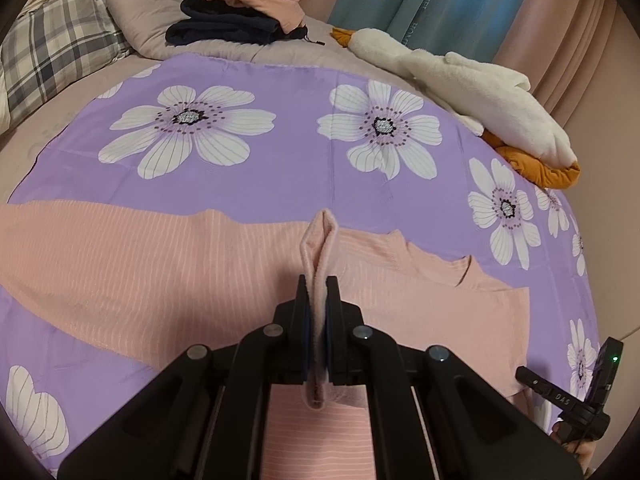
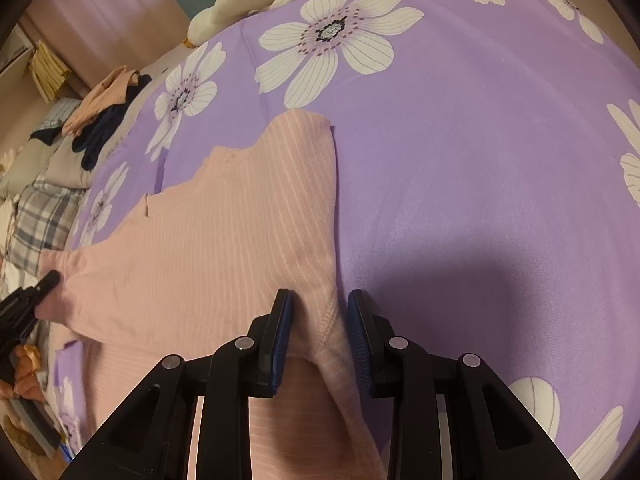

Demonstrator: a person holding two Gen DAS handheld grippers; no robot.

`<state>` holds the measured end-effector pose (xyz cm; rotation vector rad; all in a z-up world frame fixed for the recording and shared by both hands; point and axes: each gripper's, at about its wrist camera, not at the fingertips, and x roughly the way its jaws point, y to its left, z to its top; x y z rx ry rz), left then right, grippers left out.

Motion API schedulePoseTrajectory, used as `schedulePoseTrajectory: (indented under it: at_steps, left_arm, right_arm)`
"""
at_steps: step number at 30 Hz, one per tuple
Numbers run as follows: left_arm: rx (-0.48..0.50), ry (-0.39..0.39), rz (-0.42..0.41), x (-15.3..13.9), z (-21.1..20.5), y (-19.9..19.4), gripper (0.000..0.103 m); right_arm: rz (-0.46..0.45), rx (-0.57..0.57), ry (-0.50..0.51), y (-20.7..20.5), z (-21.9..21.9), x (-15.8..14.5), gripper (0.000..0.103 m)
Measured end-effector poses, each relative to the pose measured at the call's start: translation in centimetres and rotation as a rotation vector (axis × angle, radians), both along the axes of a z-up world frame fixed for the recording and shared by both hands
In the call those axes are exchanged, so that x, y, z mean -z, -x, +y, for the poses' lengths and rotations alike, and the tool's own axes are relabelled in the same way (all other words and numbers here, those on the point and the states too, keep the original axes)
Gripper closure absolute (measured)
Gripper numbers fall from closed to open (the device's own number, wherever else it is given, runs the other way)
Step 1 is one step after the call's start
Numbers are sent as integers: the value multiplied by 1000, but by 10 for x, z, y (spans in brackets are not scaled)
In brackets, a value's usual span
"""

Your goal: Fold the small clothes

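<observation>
On the purple flowered bedspread (image 1: 280, 168), the pink striped top (image 1: 140, 264) lies spread flat, its neckline toward the far side. Your left gripper (image 1: 317, 292) has its jaws pressed together on a raised fold of the pink fabric, which stands up between the pads. Your right gripper (image 2: 318, 312) holds its jaws partly apart, with the top's right edge bunched between them; you cannot tell whether the pads press it. Far left: plaid pillow (image 1: 56, 44), folded dark garment (image 1: 224, 26). Far right: white plush toy (image 1: 480, 92).
</observation>
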<state>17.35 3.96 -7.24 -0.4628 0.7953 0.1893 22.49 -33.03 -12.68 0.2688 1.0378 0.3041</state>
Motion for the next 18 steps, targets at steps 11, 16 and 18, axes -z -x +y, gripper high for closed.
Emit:
schedulePoseTrajectory:
  at_steps: [11,16,18]
  left_arm:
    - [-11,7,41,18,7,0,97]
    - [-8,3,59,25,9,-1,97]
    - [-10,2,67,28,9,-1,97]
  right_arm:
    - [-2,1,9,0,1,0,71]
    - [-3,0,14,0,2,0,71]
    - [-3,1,15,0,2,0,71]
